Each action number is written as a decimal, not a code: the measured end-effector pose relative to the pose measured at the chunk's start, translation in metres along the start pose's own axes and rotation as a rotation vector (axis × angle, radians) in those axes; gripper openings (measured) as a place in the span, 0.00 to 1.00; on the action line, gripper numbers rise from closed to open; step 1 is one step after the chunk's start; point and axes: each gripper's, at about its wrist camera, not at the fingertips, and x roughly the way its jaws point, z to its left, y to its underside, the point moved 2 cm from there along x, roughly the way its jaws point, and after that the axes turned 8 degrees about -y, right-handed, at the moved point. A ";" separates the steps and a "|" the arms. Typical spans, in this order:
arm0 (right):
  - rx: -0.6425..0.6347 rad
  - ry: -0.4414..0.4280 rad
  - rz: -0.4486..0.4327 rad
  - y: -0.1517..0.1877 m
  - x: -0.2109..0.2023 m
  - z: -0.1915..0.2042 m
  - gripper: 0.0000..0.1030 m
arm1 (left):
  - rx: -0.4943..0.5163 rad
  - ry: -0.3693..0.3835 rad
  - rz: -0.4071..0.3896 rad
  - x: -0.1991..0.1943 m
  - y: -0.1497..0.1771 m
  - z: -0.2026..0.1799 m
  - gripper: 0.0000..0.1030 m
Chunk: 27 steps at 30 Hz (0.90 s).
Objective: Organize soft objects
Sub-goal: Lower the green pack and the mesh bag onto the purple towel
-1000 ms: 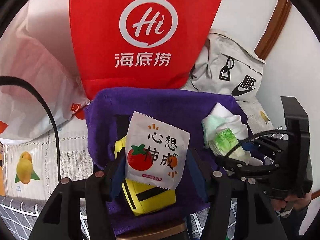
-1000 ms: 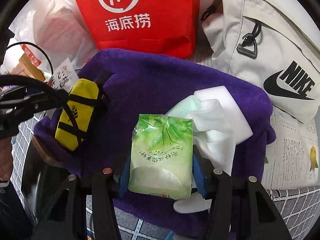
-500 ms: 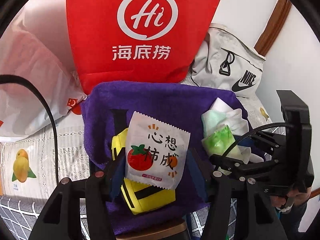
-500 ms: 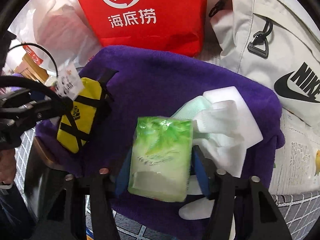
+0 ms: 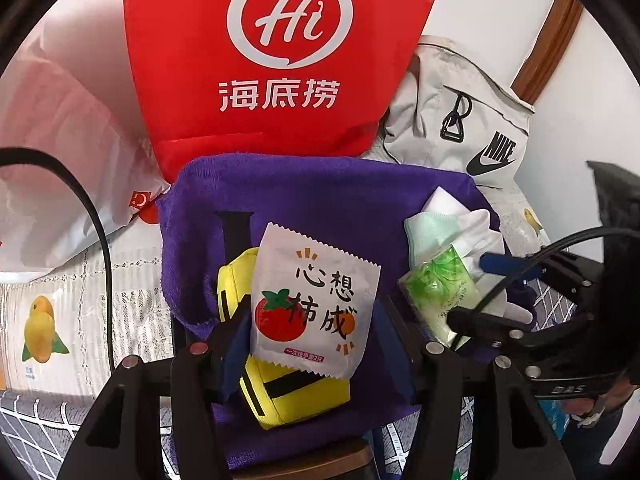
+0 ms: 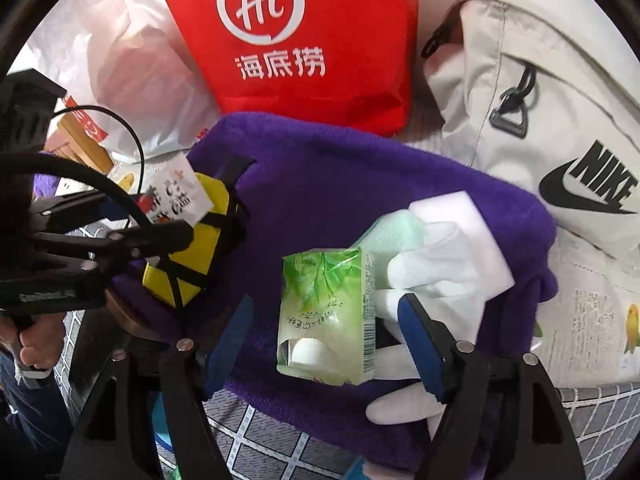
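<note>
Left gripper [image 5: 314, 344] clamped on a white sachet [image 5: 314, 300], blue pads pressing both side edges, sachet upright and slightly tilted. Printed with a red tomato and black Chinese characters, serrated seams top and bottom. Held just above a yellow pouch [image 5: 296, 396] with black straps, lying on a purple towel [image 5: 320, 192]. Pointing steeply down over the towel, a black cable [image 5: 96, 220] looping at its left side.

Right gripper [image 6: 326, 344] released, jaws just been opening, now wide apart. Between them a green tissue pack [image 6: 326, 320], clear of the left pad and apparently clear of the right one, resting on the purple towel [image 6: 360, 184]. Translucent wrapper with a leaf print, white tissues showing through a window near the bottom. Just right of the pack, and partly under it, a white glove [image 6: 436, 276], a pale green cloth [image 6: 394, 232] and a white foam block [image 6: 476, 224], all in one heap on the towel. Also angled steeply down, with a hand [image 6: 34, 344] visible at the far left gripping the other tool's handle.

Behind the towel, left to right: translucent white plastic bag [image 5: 52, 152], red Haidilao bag [image 5: 280, 52], grey Nike bag [image 5: 472, 132].
</note>
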 end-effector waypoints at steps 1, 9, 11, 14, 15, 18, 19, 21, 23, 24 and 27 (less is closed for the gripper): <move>-0.004 -0.003 -0.003 0.000 -0.002 0.001 0.73 | 0.003 -0.001 0.003 0.001 0.000 -0.001 0.55; 0.005 0.028 -0.050 -0.003 -0.025 -0.007 0.73 | 0.033 -0.028 0.025 0.007 0.003 -0.012 0.55; 0.009 0.040 -0.063 -0.004 -0.031 -0.011 0.73 | 0.042 -0.035 0.043 0.012 0.004 -0.015 0.55; 0.023 0.045 -0.075 -0.004 -0.035 -0.015 0.73 | 0.059 -0.060 0.051 0.019 0.006 -0.019 0.55; 0.027 0.042 -0.074 -0.004 -0.034 -0.015 0.73 | 0.063 -0.065 0.053 0.020 0.007 -0.020 0.55; 0.023 0.038 -0.074 -0.003 -0.035 -0.016 0.73 | 0.073 -0.070 0.061 0.022 0.009 -0.021 0.55; 0.022 0.040 -0.077 -0.004 -0.036 -0.016 0.73 | 0.072 -0.072 0.062 0.022 0.009 -0.021 0.56; 0.028 0.038 -0.082 -0.004 -0.038 -0.017 0.73 | 0.070 -0.066 0.067 0.023 0.010 -0.021 0.58; 0.034 0.037 -0.081 -0.004 -0.038 -0.018 0.73 | 0.069 -0.054 0.074 0.025 0.010 -0.022 0.61; 0.037 0.039 -0.080 -0.004 -0.037 -0.019 0.73 | 0.063 -0.047 0.079 0.025 0.009 -0.022 0.65; 0.040 0.041 -0.080 -0.004 -0.038 -0.019 0.73 | 0.047 -0.017 0.078 0.024 0.009 -0.020 0.71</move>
